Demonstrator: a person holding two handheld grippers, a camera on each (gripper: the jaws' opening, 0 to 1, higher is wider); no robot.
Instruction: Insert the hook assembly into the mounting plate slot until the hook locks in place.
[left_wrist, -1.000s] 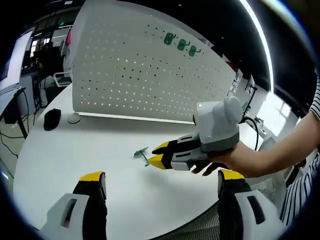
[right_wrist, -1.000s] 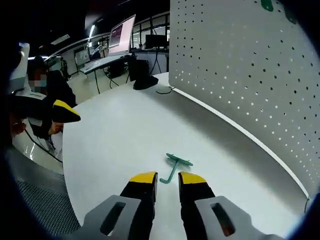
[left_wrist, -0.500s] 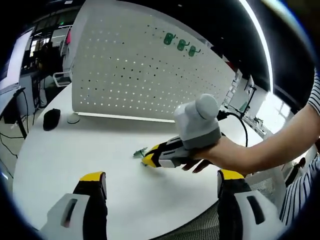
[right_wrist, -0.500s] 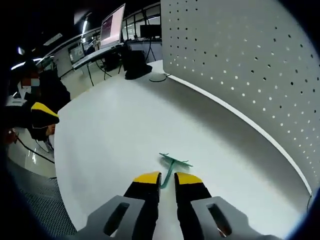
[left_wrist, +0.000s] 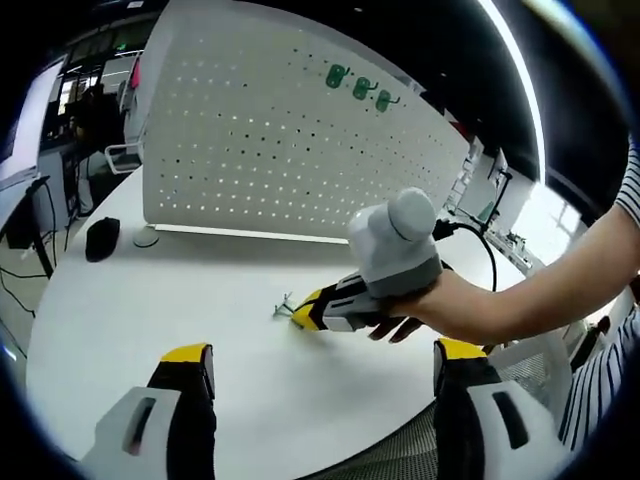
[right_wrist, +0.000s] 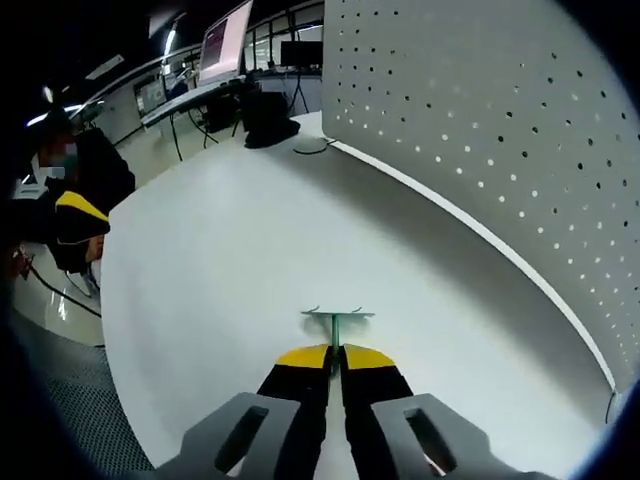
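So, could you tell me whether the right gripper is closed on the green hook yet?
Yes, in the right gripper view the right gripper has its yellow-tipped jaws shut on the stem of the green hook.

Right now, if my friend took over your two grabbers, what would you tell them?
Right gripper: shut on the green hook, at the white table.
Left gripper: open, holding nothing, hanging above the table's near edge.
The white pegboard stands at the back of the table, with three green hooks already near its top.
Done: hook gripped.
Left: carry it to the pegboard and push it in until it locks.
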